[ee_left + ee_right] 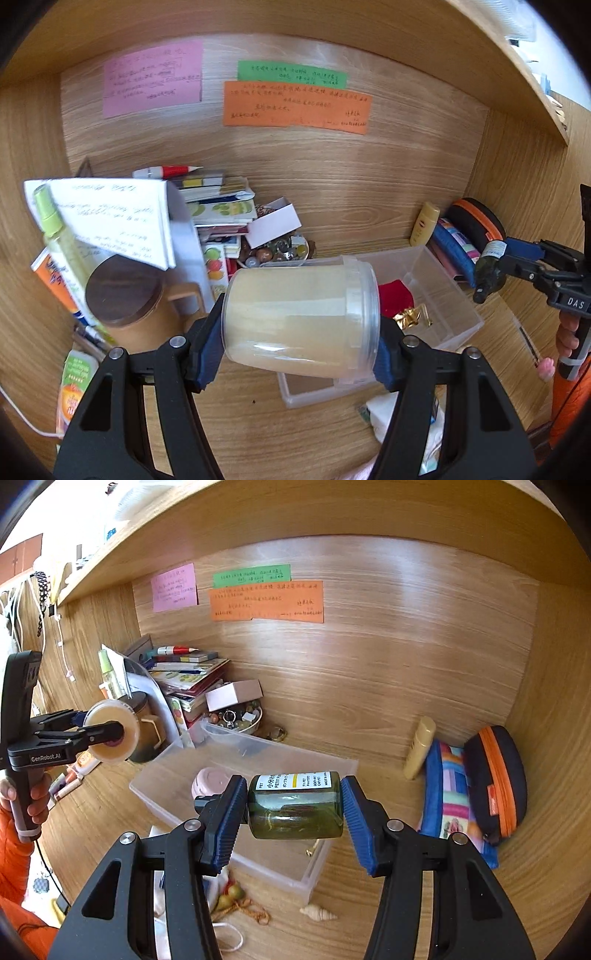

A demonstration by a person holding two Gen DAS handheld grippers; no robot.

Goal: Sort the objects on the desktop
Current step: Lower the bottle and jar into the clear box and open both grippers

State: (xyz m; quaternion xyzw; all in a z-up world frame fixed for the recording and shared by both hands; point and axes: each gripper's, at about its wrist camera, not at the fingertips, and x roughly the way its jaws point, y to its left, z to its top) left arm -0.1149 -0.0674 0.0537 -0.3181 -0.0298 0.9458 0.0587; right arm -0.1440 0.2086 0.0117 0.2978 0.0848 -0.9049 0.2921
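Note:
My left gripper [299, 347] is shut on a clear plastic jar [301, 321] with cream-coloured contents, held sideways above the desk; it also shows in the right wrist view [110, 734]. My right gripper [293, 812] is shut on a small dark green bottle [295, 806] with a white label, held sideways over a clear plastic bin [258, 757]. In the left wrist view the bottle [487, 273] hangs at the right, beyond the bin [443, 295], which holds a red item [393, 295] and a gold wrapper [412, 317].
A pile of books, a notebook [110, 218] and a wooden-lidded mug [123, 291] stand at the left. A bowl of beads [240, 716], a yellow tube [419, 747], a colourful pouch [447, 794] and a black-orange case [495, 779] line the back. A shell [317, 912] lies in front.

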